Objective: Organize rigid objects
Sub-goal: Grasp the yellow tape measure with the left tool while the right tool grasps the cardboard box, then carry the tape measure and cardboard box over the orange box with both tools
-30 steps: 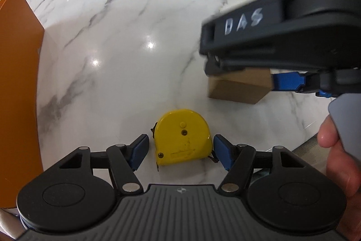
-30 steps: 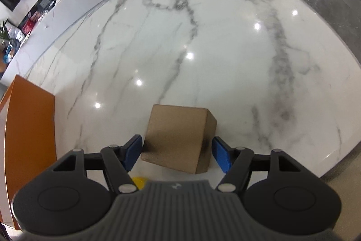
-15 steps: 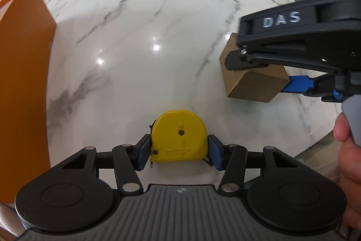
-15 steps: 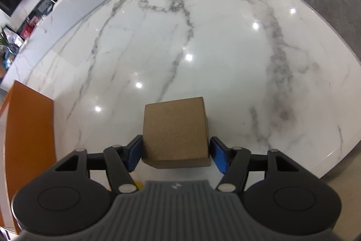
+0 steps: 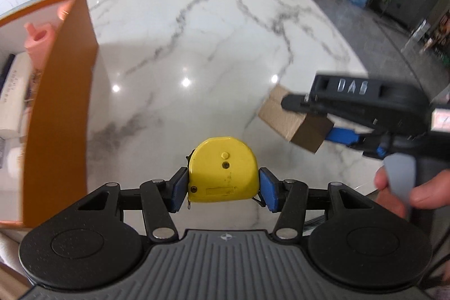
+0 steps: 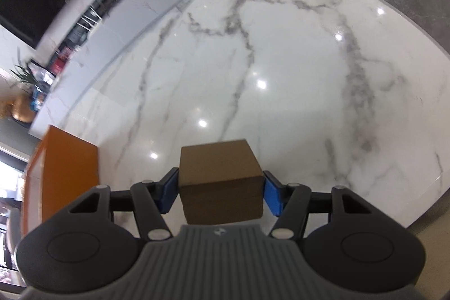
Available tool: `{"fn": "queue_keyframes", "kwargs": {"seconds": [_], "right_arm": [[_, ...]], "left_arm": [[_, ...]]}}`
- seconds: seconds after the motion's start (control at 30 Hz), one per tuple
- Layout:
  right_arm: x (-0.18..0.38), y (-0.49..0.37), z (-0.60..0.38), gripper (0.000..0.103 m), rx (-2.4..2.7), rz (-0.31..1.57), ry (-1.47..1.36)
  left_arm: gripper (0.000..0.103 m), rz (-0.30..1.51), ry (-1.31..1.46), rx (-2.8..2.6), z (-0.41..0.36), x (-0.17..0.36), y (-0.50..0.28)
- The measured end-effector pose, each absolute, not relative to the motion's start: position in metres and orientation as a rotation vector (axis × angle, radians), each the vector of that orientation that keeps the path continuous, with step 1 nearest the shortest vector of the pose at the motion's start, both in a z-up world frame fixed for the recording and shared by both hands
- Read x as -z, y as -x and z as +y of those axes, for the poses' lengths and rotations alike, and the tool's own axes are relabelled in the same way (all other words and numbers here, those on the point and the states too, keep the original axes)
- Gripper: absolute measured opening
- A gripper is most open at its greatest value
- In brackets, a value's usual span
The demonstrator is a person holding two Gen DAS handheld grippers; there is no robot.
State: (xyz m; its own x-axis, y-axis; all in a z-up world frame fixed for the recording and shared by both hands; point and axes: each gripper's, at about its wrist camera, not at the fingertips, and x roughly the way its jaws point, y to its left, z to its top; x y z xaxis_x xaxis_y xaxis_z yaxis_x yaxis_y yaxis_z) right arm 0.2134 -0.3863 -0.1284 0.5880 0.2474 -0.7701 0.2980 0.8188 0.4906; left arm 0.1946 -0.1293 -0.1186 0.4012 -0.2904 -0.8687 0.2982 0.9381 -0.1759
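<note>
The left gripper has its 2 blue pads pressed tight on the sides of the yellow tape measure. 1 second ago those pads were spread wide, and the tape measure lay flat on the white marble table between them. Half a second ago they had closed in on it. Now the tape measure is up off the table and sits in the grip, with the table far below it.

The right gripper squeezes the brown cardboard box between its 2 blue pads. 1 second ago its pads were apart and the box sat on the table, turned a bit. Now the box is straight in the grip and lifted above the marble. From the left camera the box hangs tilted in the air, with the right gripper reaching in from the right side.

The orange bin stands on the left part of the table. Its inside now shows, which it did not before. A pink thing and some white things lie in it.

The bin is also at the left edge in the right camera.
</note>
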Motion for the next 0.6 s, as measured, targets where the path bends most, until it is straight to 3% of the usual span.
{"fn": "queue_keyframes", "kwargs": {"seconds": [0.6], "right_arm": [[0.037,-0.176,-0.307,0.062,-0.236,0.878,-0.538]], "left_arm": [[0.061,0.880,0.258,0.323,0.000,0.024,-0.184]]}}
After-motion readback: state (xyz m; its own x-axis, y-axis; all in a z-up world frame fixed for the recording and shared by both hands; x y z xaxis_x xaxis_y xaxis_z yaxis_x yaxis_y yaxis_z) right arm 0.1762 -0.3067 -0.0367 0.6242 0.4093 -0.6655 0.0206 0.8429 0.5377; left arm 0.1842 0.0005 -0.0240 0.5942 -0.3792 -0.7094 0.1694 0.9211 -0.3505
